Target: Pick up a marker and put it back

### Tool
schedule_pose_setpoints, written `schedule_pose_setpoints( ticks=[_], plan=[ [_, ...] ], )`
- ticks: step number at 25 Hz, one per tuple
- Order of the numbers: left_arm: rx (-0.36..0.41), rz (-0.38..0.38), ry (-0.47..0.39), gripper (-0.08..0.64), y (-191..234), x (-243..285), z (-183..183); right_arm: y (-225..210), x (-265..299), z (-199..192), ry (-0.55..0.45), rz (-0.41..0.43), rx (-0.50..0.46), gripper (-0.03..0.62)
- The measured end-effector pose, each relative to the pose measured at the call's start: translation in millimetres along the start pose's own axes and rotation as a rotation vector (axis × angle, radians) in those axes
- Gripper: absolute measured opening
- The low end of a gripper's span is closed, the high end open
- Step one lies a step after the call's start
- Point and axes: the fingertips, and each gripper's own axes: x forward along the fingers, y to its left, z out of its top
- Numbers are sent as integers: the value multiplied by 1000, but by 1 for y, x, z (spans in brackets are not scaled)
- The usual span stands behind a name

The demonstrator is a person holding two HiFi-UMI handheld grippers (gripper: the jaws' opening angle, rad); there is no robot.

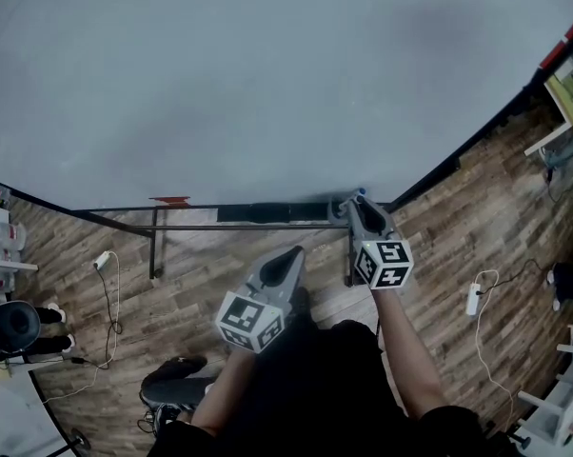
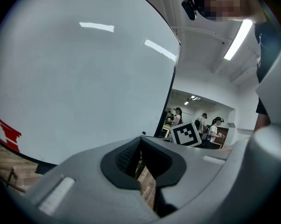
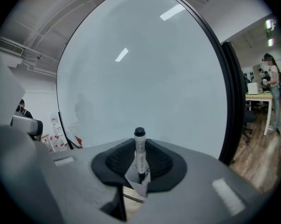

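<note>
right gripper pinching marker upright before whiteboard; likely light, stiff, slick, best held mid-barrel. left gripper pressed together, empty.

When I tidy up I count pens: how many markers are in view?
1. The marker stands clamped between the right gripper's jaws, in front of the whiteboard. More may lie hidden behind that gripper on the board's ledge.

- Whiteboard, large, black-framed: 12 o'clock.
- Floor, wood plank: 3 to 9 o'clock.
- Power strip, white, cabled: 4 o'clock.
- Strip light, ceiling, lit.
</note>
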Motion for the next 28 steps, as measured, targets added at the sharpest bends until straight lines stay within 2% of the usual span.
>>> schedule_pose_setpoints(
  ticks=[17,28],
  plan=[
    [-3,-23,-2,11,-9,10,1,1,5,-40,118,23,-8,78],
    [-2,-15,-8,11,-11,7,4,6,2,-41,134,50,-3,97]
  ],
)
